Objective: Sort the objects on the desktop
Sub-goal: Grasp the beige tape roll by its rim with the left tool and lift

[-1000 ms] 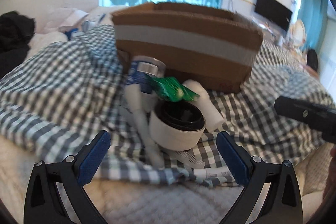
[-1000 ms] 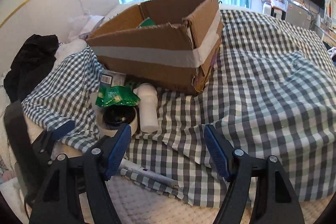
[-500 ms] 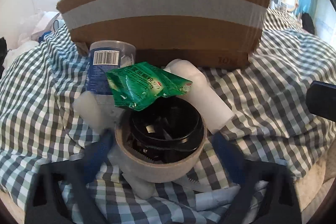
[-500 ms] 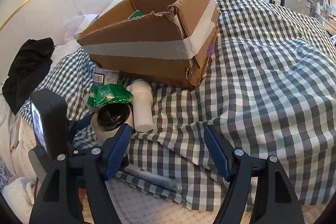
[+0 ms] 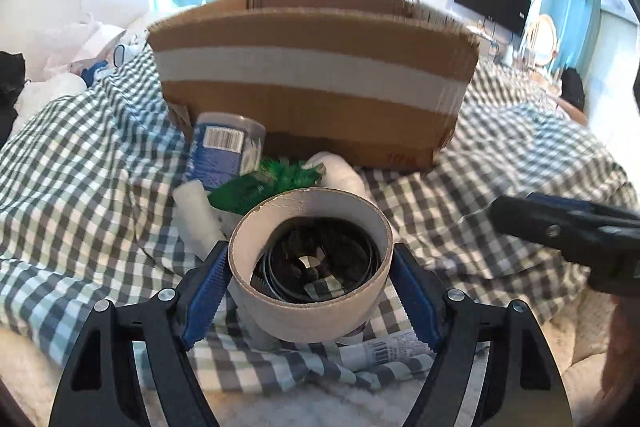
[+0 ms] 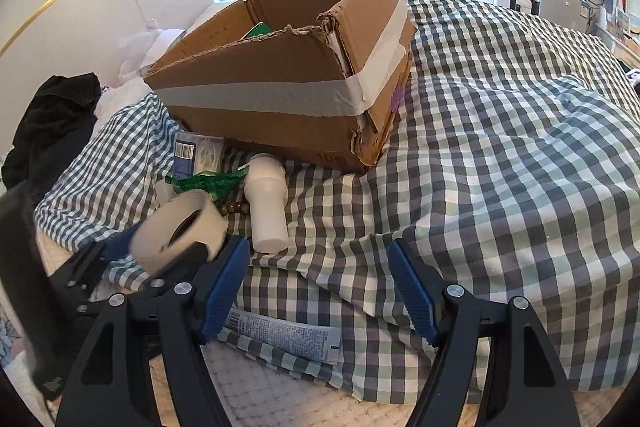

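Note:
A white tape roll (image 5: 308, 311) with a black coil inside sits between the blue pads of my left gripper (image 5: 310, 267), which is shut on it. In the right wrist view the tape roll (image 6: 176, 231) is tilted and blurred, just above the checked cloth. Behind it lie a green packet (image 5: 260, 187), a blue-labelled clear tub (image 5: 224, 151), a white bottle (image 6: 266, 207) and a white tube (image 5: 196, 211). The cardboard box (image 5: 312, 99) stands open beyond them. My right gripper (image 6: 316, 259) hovers open over the cloth, with nothing between its fingers.
A flat printed tube (image 6: 280, 335) lies half under the edge of the checked cloth (image 6: 500, 167) near me. Brown beads (image 6: 234, 207) lie beside the bottle. Black clothing (image 6: 52, 123) and white bags are heaped at the left. A green item shows inside the box (image 6: 280, 95).
My left gripper moved in around the tape roll, closed on it and drew back with it. The green packet slid off the roll's top. The right gripper stayed put.

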